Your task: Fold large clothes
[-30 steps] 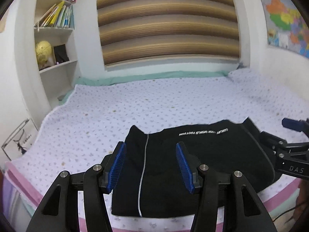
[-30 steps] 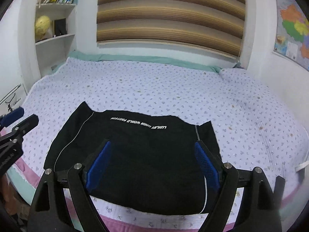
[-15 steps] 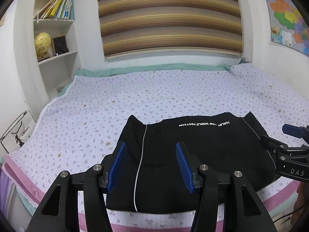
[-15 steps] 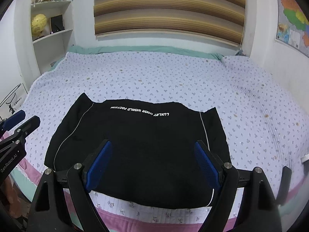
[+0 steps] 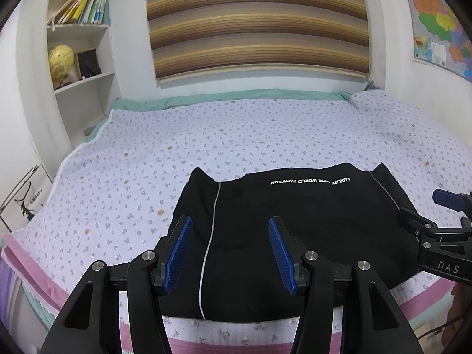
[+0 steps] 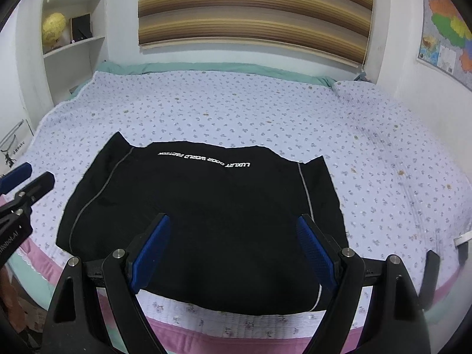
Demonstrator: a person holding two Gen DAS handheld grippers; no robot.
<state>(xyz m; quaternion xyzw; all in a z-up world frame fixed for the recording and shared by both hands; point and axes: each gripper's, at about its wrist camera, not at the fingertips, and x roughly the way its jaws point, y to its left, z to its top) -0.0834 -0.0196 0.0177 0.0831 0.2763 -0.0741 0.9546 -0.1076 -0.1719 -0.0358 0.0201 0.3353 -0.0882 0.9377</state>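
Note:
A black garment (image 5: 295, 230) with white lettering and thin white seams lies folded flat near the bed's front edge; it also shows in the right wrist view (image 6: 206, 206). My left gripper (image 5: 230, 230) is open and empty, hovering above the garment's left part. My right gripper (image 6: 233, 230) is open wide and empty, above the garment's front middle. The right gripper shows at the right edge of the left wrist view (image 5: 436, 236). The left gripper shows at the left edge of the right wrist view (image 6: 20, 194).
The bed (image 5: 265, 135) has a lilac floral cover with a pink front edge (image 6: 236, 336). A white bookshelf (image 5: 79, 59) with a yellow globe stands at the back left. A striped blind (image 5: 256, 20) and a wall map (image 5: 436, 20) are behind.
Both grippers have drawn back and risen from the garment, so more of the bed and its front edge shows. The garment has not moved. Both stay open.

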